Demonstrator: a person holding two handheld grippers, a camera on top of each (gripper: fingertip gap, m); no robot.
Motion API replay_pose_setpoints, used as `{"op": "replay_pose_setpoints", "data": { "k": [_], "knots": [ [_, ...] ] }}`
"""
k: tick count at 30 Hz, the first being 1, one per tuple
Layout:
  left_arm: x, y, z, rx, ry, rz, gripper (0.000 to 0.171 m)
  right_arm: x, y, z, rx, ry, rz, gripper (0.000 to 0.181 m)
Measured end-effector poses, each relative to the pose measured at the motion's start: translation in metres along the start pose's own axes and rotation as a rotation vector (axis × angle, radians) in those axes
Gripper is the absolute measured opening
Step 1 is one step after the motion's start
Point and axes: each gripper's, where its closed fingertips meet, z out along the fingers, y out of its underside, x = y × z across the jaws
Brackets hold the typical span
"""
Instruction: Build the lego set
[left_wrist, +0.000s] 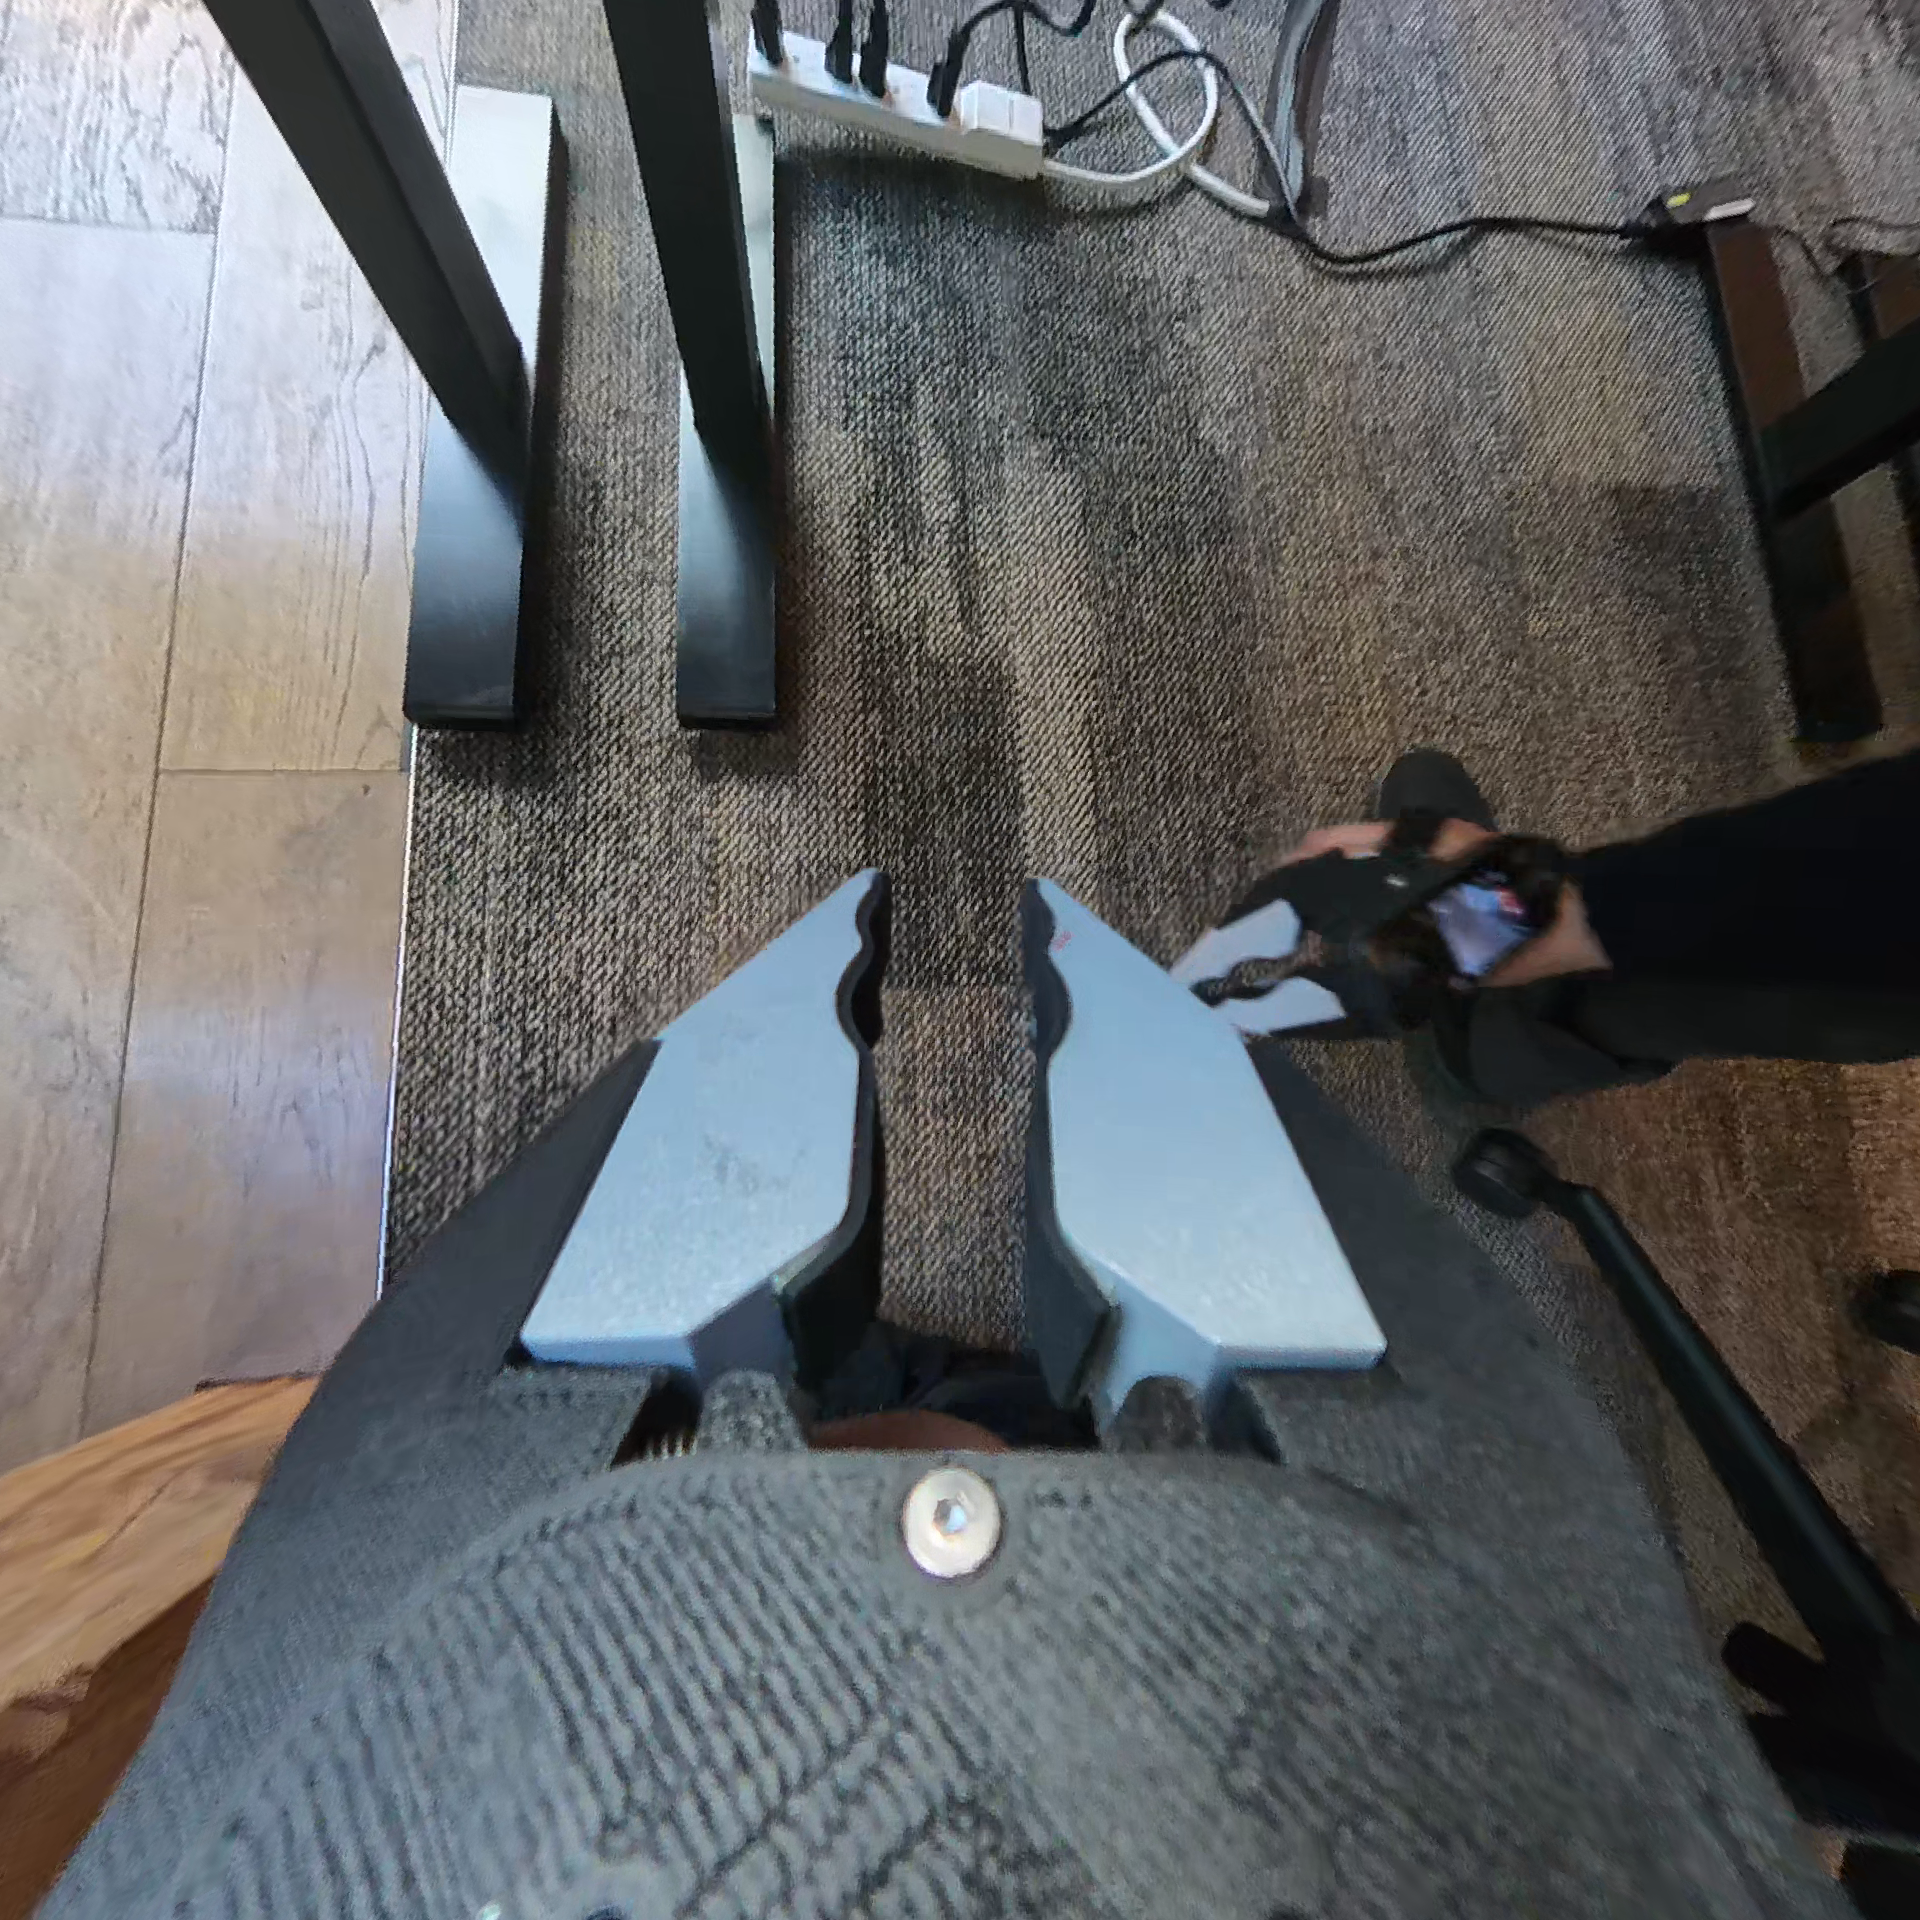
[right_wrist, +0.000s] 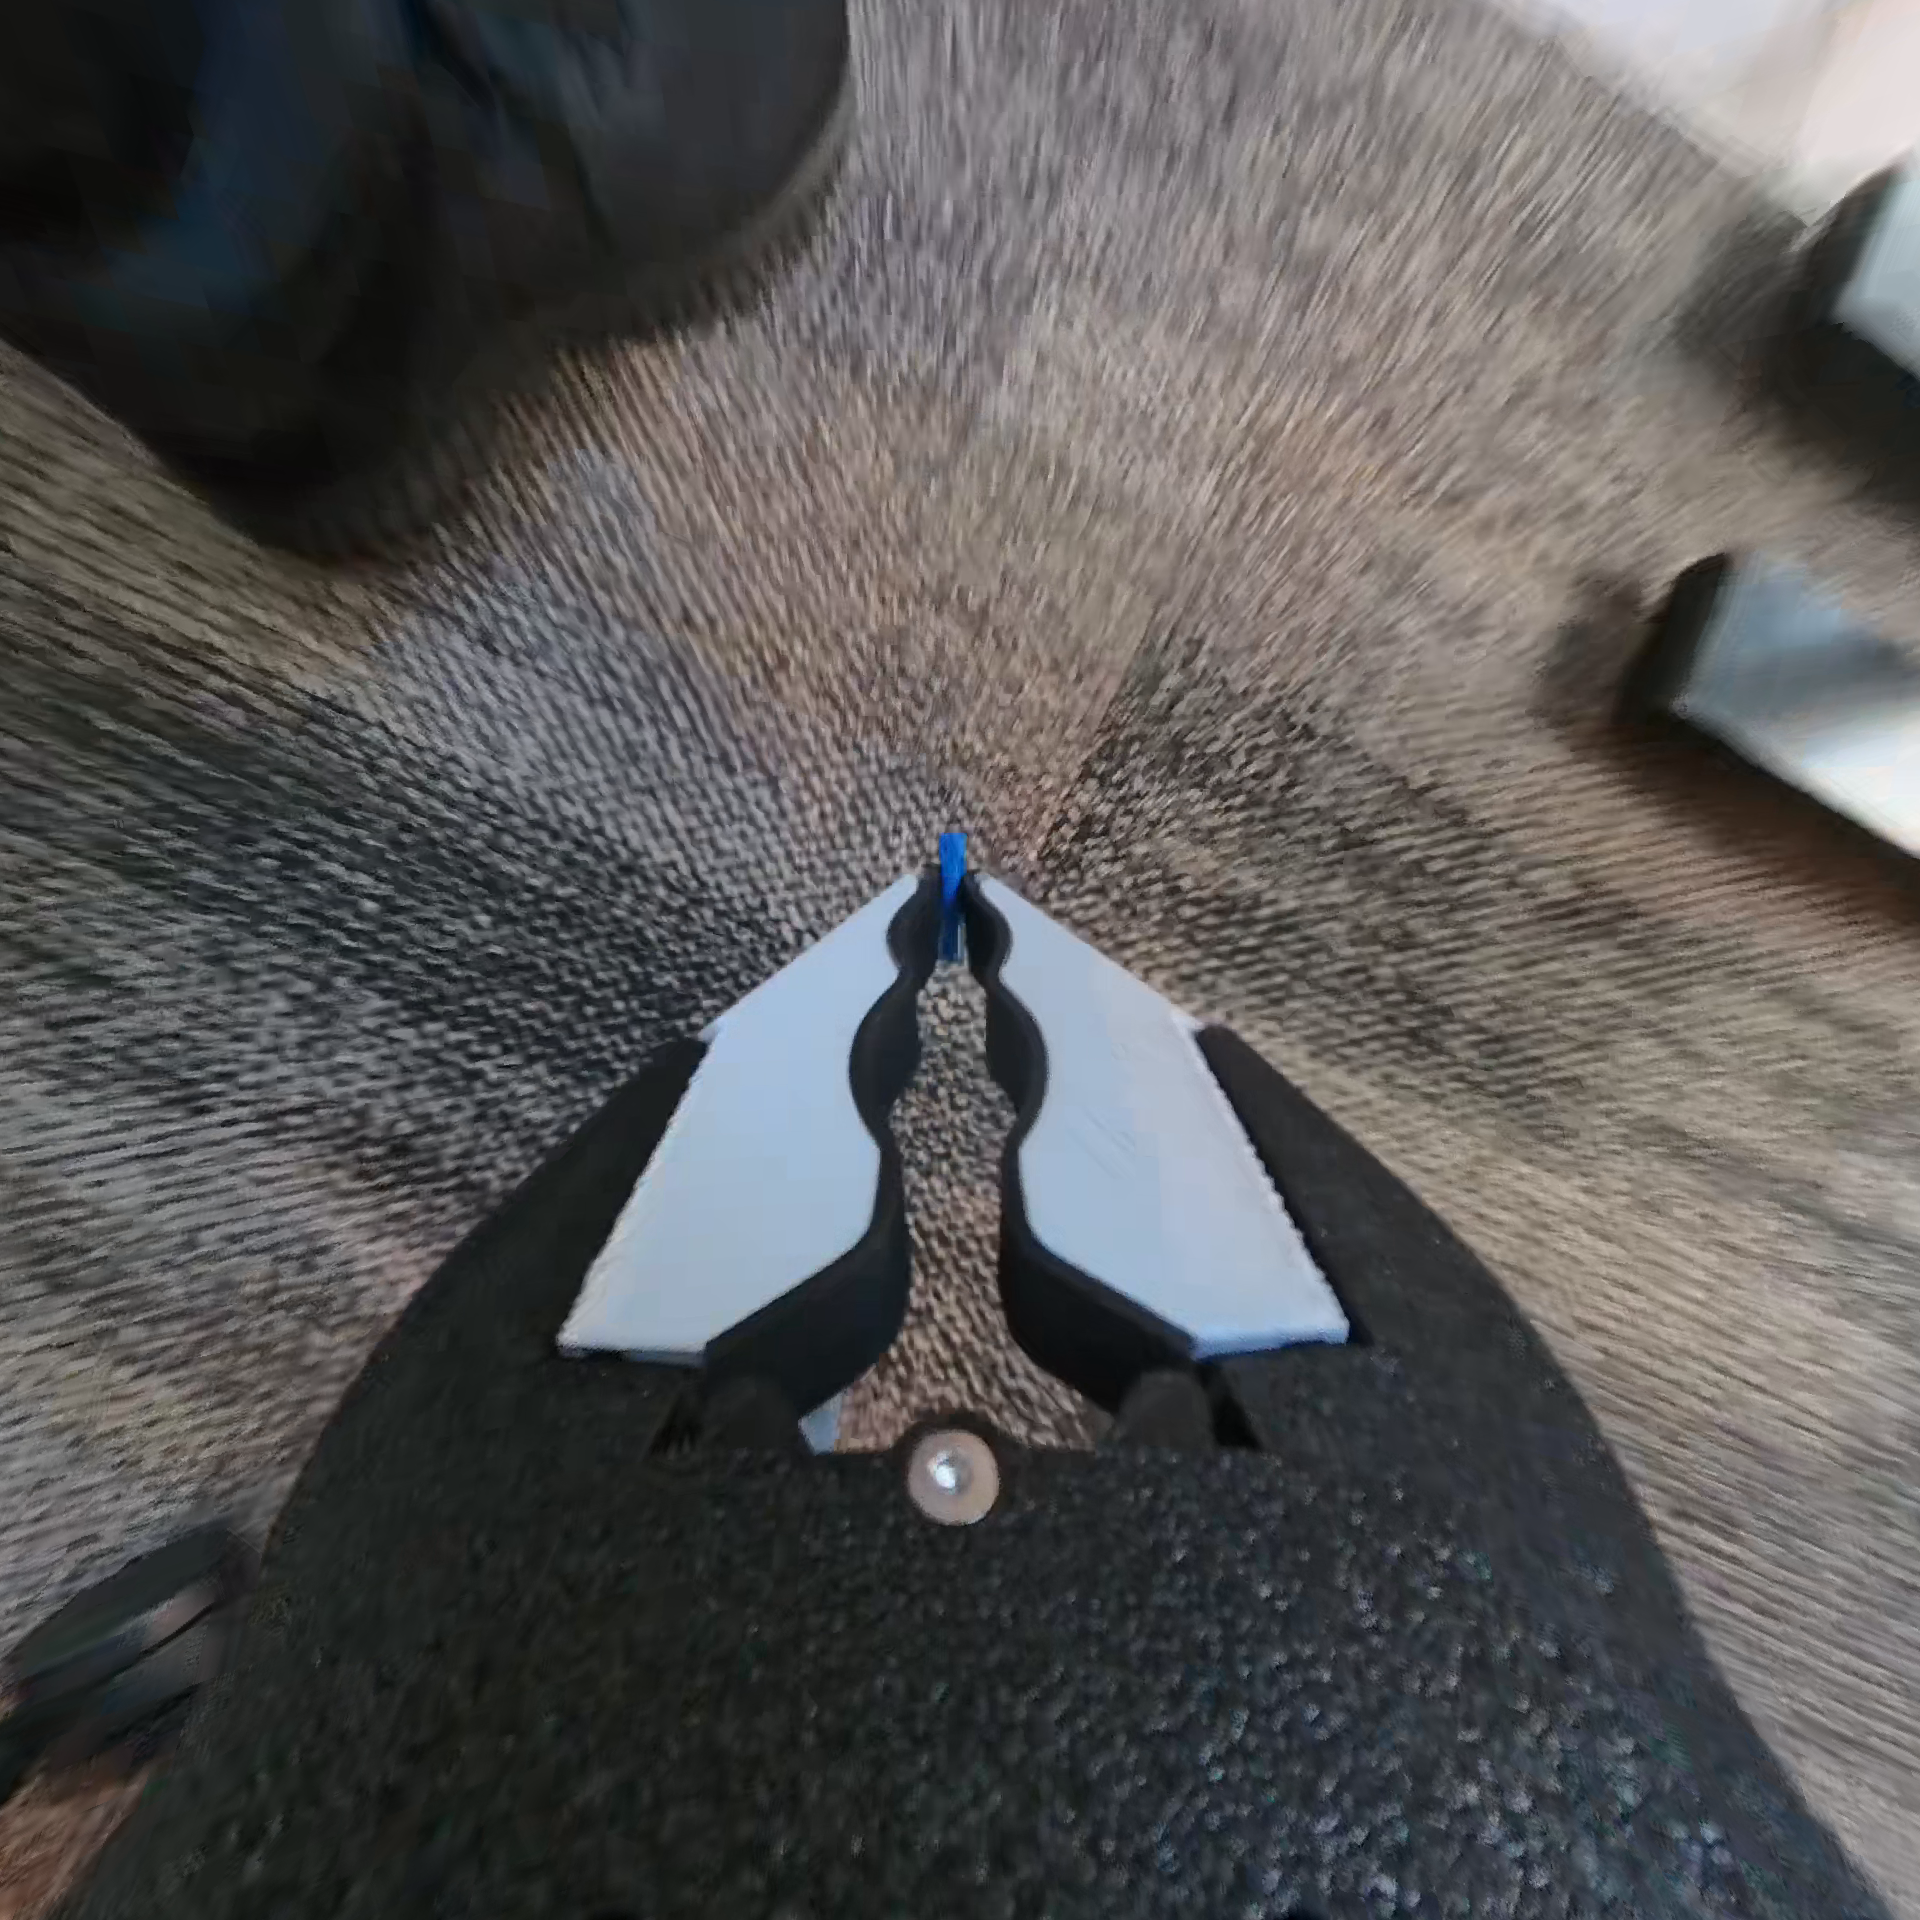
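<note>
Two grippers here, both pointed down at the grey carpet (left_wrist: 1143, 520). My right gripper (right_wrist: 948, 896) is pinching a small blue lego piece (right_wrist: 950, 883) right at its fingertips, jaws squeezed onto it, held just above the carpet. That view is pretty blurry, so I can't tell the piece's shape. My left gripper (left_wrist: 954, 899) has its jaws spread apart with nothing between them. Far left stand two black desk legs (left_wrist: 717, 416); a white power strip (left_wrist: 894, 99) with cables lies at the far edge.
</note>
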Motion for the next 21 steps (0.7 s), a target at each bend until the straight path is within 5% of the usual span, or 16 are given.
{"op": "replay_pose_setpoints", "data": {
  "k": [6, 10, 15, 21],
  "knots": [
    [-0.003, -0.058, 0.036, 0.094, -0.068, 0.131, 0.021, 0.007, -0.137, -0.210, 0.181, 0.120, -0.021, 0.004],
    [0.047, -0.066, 0.045, 0.071, 0.038, 0.114, 0.021, -0.007, -0.198, -0.355, 0.333, 0.262, -0.041, 0.004],
    [0.133, -0.056, 0.023, 0.011, 0.170, 0.231, 0.021, -0.021, -0.194, -0.498, 0.441, 0.529, 0.024, 0.004],
    [0.224, -0.057, -0.024, 0.024, 0.295, 0.340, 0.022, -0.031, -0.140, -0.609, 0.499, 0.786, 0.182, 0.003]
  ]
}}
